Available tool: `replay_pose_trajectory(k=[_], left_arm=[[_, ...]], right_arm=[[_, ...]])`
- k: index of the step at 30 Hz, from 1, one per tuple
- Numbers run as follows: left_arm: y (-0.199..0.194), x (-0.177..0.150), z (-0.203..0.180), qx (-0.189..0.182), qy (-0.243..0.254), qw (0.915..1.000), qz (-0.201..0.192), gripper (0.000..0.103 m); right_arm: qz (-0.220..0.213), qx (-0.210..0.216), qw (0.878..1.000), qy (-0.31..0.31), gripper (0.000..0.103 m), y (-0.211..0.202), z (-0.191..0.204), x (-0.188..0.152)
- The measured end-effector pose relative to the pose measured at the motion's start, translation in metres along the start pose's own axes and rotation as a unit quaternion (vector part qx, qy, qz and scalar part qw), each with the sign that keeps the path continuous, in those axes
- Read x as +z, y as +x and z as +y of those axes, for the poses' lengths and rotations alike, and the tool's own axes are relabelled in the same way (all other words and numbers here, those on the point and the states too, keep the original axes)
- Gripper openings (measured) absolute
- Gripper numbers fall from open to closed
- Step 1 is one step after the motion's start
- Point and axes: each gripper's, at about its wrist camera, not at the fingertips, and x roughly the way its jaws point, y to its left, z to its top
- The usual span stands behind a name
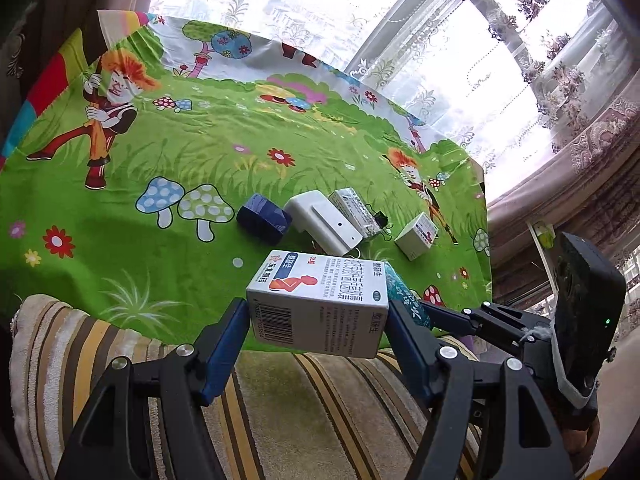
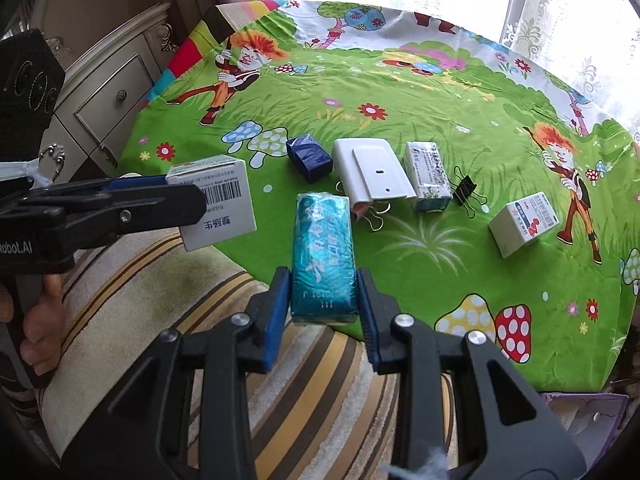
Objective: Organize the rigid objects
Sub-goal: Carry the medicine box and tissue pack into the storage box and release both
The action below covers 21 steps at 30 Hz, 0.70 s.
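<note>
- Left wrist view: the left gripper (image 1: 318,312) pinched a white medicine box (image 1: 320,304) above the near edge of the green cartoon cloth (image 1: 160,160).
- The right gripper (image 2: 323,294) clamped a teal packet (image 2: 323,252) just right of that box.
- Beyond the box lay a navy box (image 2: 309,157), white plastic case (image 2: 372,170) and binder clip (image 2: 464,191).

A white box (image 1: 318,304) and a teal pack (image 2: 323,256) are held up off the worktop. On it lie a blue box (image 2: 309,157), white case (image 2: 372,170), wrapped pack (image 2: 428,176), black clip (image 2: 464,191) and small white box (image 2: 524,222).
</note>
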Motion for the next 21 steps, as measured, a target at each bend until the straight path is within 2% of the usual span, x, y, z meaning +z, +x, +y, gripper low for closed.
replay_pose_trajectory(k=[10,21], left_arm=[[0.016,-0.016,-0.065,-0.042,0.046,0.9976,0.029,0.07],[0.048,-0.04,-0.148,-0.076,0.125,0.9858,0.082,0.07]], right_arm=[[-0.055,-0.023,0.996,0.066,0.037,-0.065,-0.04,-0.05],[-0.086,-0.073,0.981,0.16,0.037,-0.12,-0.107,-0.119]])
